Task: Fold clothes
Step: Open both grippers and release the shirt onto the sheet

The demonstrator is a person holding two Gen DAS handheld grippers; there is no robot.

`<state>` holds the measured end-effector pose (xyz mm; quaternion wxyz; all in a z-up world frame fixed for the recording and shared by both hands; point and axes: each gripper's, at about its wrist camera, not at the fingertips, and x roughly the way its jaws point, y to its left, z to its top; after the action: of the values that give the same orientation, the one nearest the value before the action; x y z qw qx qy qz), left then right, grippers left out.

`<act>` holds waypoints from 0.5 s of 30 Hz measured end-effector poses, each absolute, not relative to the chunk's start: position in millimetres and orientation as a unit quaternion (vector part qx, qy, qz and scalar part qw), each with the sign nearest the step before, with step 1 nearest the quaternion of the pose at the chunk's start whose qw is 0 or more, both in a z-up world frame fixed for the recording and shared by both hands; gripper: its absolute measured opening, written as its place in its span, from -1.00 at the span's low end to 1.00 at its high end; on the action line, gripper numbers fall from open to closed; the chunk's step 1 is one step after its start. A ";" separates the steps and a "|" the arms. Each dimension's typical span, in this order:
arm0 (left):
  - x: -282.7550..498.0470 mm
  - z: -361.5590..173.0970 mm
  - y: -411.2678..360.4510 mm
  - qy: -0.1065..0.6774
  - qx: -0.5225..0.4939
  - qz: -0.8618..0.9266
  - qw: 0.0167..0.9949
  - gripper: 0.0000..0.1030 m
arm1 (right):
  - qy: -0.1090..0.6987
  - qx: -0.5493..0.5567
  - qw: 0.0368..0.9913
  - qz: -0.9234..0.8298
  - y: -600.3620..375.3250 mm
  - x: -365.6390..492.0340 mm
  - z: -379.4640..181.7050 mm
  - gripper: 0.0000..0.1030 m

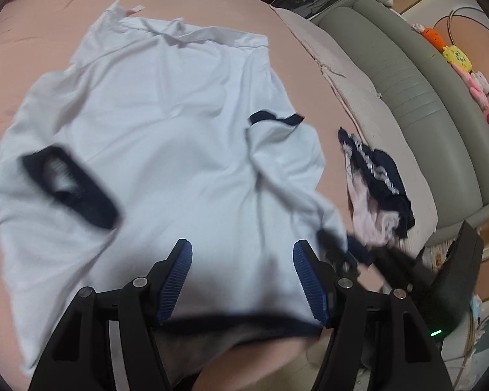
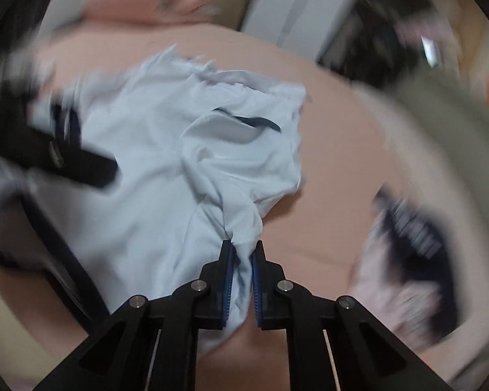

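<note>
Pinching a bunched fold of the white shirt [image 2: 166,150], my right gripper [image 2: 243,254] is clamped on it; my left gripper [image 1: 243,254] hangs apart above its navy hem; beyond the shirt, pink bedsheet [image 1: 49,32]; no readable writing.

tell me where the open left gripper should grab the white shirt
Probably the navy-trimmed hem edge of the white shirt, from the near side: it lies right between the left gripper fingers, level with where the right gripper pinches bunched cloth.
</note>
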<state>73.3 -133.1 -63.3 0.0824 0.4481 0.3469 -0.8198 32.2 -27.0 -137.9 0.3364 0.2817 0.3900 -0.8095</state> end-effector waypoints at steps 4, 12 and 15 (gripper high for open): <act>102.3 -55.2 -133.2 0.269 0.469 -0.831 0.133 0.21 | 0.582 0.139 0.295 -0.745 -40.7 77.3 -166.6 -0.84; 142.3 -42.7 -135.8 0.130 0.479 -0.846 0.197 0.21 | 0.680 0.057 0.273 -0.678 -20.0 86.5 -190.0 -0.84; 156.6 -45.0 -143.9 0.165 0.465 -0.851 0.180 0.21 | 0.699 0.039 0.279 -0.657 -9.1 91.1 -193.0 -0.84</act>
<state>156.6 -143.9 -45.0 0.1797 0.4648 0.1645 -0.8512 91.1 -9.1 -193.0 0.2788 0.0391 0.6990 -0.6573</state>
